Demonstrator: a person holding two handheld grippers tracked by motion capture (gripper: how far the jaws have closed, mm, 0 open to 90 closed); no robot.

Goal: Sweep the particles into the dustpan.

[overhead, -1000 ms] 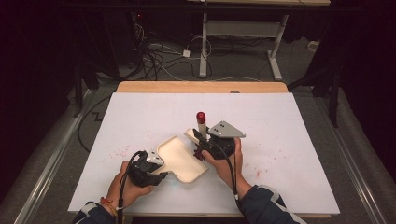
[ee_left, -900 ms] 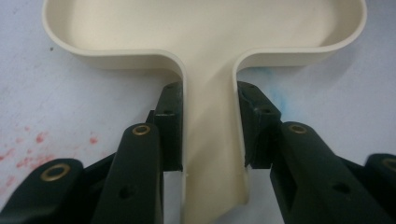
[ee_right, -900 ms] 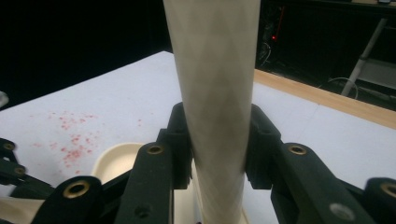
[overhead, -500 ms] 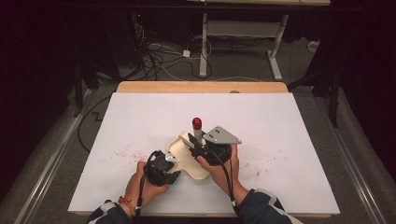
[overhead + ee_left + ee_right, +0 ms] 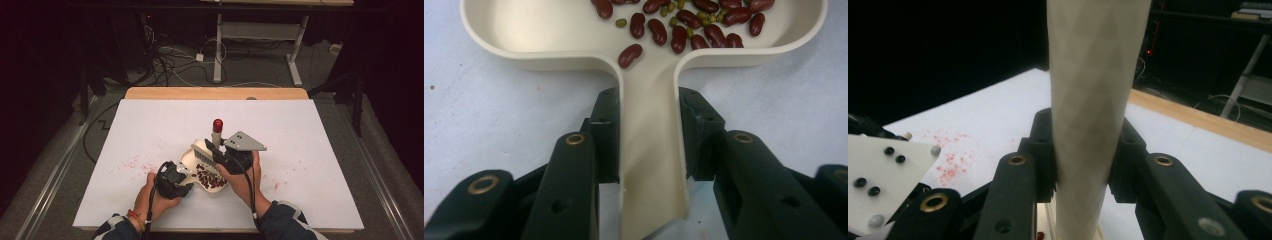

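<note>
Between claws, brush handle upright

Dustpan far rim apparently cut off above.

A cream dustpan holds dark red beans and small green beans. The brush has a cream handle and red tip. The white tabletop carries faint red speckles. Both tools are black.

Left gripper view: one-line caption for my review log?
Left gripper clamps the cream dustpan by its handle; red beans lie in the pan.
</note>
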